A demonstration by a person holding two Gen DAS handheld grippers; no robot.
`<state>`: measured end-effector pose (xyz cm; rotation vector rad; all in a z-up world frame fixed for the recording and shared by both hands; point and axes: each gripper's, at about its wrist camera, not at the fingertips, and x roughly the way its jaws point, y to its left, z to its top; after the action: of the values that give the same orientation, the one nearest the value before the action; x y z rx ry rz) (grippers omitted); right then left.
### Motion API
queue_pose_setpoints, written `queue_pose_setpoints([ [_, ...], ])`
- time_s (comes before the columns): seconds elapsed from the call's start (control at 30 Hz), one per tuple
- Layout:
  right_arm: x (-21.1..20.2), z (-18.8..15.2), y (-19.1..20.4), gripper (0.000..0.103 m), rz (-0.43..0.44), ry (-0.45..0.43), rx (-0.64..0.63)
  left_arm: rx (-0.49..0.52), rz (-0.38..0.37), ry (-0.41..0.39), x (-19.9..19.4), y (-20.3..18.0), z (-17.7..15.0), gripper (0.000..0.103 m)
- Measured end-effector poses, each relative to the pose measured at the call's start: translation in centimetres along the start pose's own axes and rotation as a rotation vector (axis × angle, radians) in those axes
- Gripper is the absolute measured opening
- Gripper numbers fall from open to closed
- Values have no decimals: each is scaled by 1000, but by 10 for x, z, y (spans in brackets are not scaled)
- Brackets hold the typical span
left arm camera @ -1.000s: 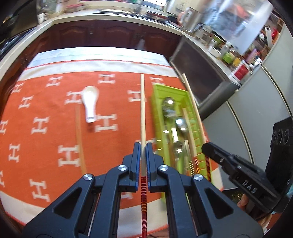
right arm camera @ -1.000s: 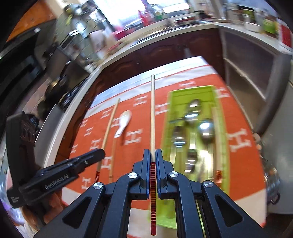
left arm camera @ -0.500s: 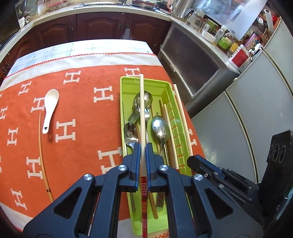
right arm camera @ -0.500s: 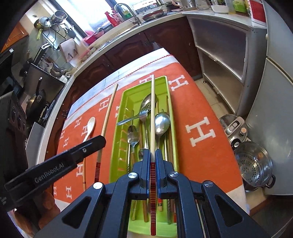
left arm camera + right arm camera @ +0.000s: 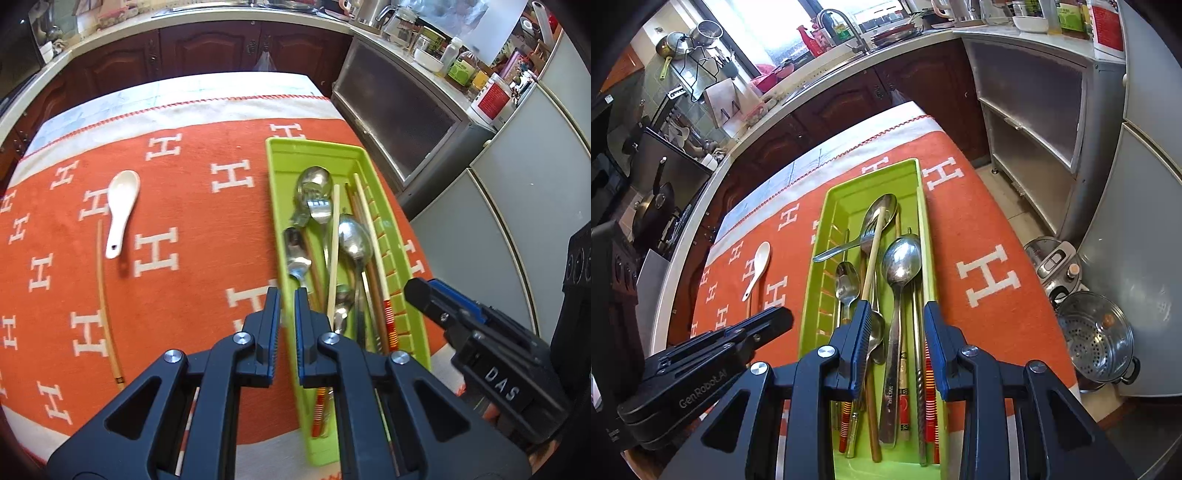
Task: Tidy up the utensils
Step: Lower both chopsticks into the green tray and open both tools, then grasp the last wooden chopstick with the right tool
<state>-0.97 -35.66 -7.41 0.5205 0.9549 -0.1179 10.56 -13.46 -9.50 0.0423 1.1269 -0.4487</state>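
Observation:
A lime green utensil tray [image 5: 280, 155] [image 5: 831, 199] lies on the orange cloth, holding several metal spoons [image 5: 354, 236] [image 5: 900, 258], a fork and chopsticks. A pale chopstick [image 5: 334, 240] [image 5: 873, 243] lies across them. My left gripper [image 5: 287, 295] hovers over the tray's left rim, slightly parted and empty. My right gripper [image 5: 894, 310] is wide open and empty above the tray's near half. A white ceramic spoon [image 5: 122, 210] [image 5: 758, 267] and a brown chopstick [image 5: 105, 299] lie on the cloth left of the tray.
The orange cloth with white H marks [image 5: 184, 229] covers the table. Dark cabinets [image 5: 207, 48] stand behind, a grey cabinet [image 5: 402, 122] to the right. A steamer pot [image 5: 1097, 338] and a cooker [image 5: 1054, 264] sit on the floor right of the table.
Both grippers held chopsticks over the tray and have opened. The chopsticks now lie in the tray. The right jaws parted widely, the left only slightly.

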Motion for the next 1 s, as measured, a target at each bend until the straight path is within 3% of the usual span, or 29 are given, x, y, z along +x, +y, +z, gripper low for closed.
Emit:
queue_pose_setpoints([
  [0.5, -30, -28, 61, 29, 36, -20, -136, -72, 96, -67, -58, 72, -29, 5],
  [0.67, -37, -34, 81, 29, 60, -4, -174, -122, 129, -84, -74, 103, -43, 24],
  [0.9, -32, -44, 121, 29, 94, 32, -264, -159, 195, -106, -91, 139, -58, 29],
  [1.0, -25, -47, 138, 29, 112, 51, -294, -155, 220, -121, -95, 148, -63, 40],
])
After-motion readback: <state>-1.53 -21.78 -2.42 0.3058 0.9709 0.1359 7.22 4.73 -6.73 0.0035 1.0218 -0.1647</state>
